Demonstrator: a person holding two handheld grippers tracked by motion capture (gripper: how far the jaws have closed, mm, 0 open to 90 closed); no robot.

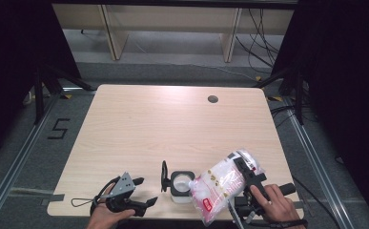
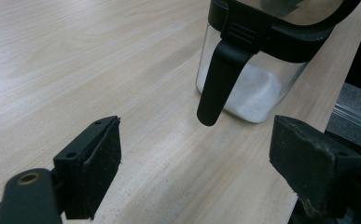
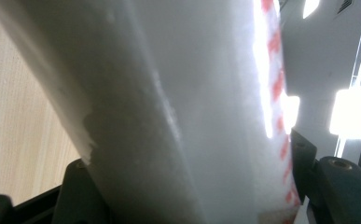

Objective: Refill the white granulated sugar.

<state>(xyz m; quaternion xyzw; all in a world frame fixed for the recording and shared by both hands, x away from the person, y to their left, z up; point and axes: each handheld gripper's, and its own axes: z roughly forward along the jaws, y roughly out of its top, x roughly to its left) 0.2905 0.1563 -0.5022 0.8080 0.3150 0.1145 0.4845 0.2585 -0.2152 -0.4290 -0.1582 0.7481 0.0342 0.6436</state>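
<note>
We pour: right gripper (image 1: 241, 167) clamps bag (image 1: 219, 183), tipped over jar (image 1: 181, 185) | left gripper (image 1: 144, 191) wide, empty beside jar | jar part-filled; more to pour

a recording bay in a lab or studio. a lone pale wooden table (image 1: 172, 129) with a cable hole (image 1: 213, 99) stands on grey floor (image 1: 315, 167), flanked by black curtains (image 1: 344, 71) and dark stand legs (image 1: 48, 81). loose cables (image 1: 261, 43) trail across the floor behind it, before bare wooden furniture (image 1: 172, 24). a black "5" (image 1: 58, 129) and tape strips mark the floor at the left.
</note>
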